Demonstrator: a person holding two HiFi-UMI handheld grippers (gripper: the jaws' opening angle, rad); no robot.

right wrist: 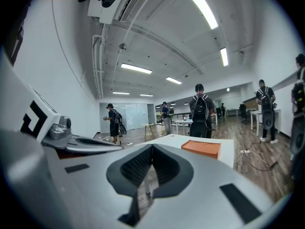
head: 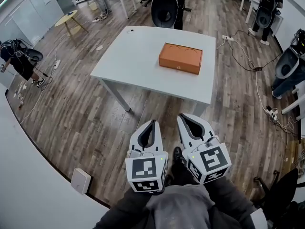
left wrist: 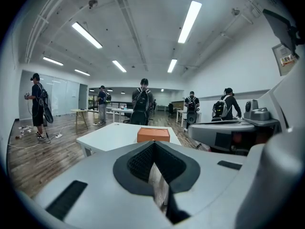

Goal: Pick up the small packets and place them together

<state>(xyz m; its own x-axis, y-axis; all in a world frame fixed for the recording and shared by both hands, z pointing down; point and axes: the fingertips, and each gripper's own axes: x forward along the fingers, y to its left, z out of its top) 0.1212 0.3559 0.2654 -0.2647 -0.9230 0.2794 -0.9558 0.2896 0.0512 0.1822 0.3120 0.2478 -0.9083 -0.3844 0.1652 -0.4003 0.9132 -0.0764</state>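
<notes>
Head view: the left gripper (head: pixel 151 124) and right gripper (head: pixel 185 118) are held side by side over the wooden floor (head: pixel 90 113), near of the white worktop (head: pixel 133 56). An orange box (head: pixel 181 57) lies on the worktop's far right part.

Left gripper view: the left gripper (left wrist: pixel 153 149) has its jaws closed together on nothing; the box (left wrist: pixel 153 135) sits ahead on the worktop (left wrist: pixel 114 135).

Right gripper view: the right gripper (right wrist: pixel 151 150) is likewise closed and empty, with the box (right wrist: pixel 201 148) ahead to the right on the worktop (right wrist: pixel 228 151).

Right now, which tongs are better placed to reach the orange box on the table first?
Right, marginally. Both are shut, short of the table; the right tongs line up with the orange box, the left tongs sit farther aside.
</notes>
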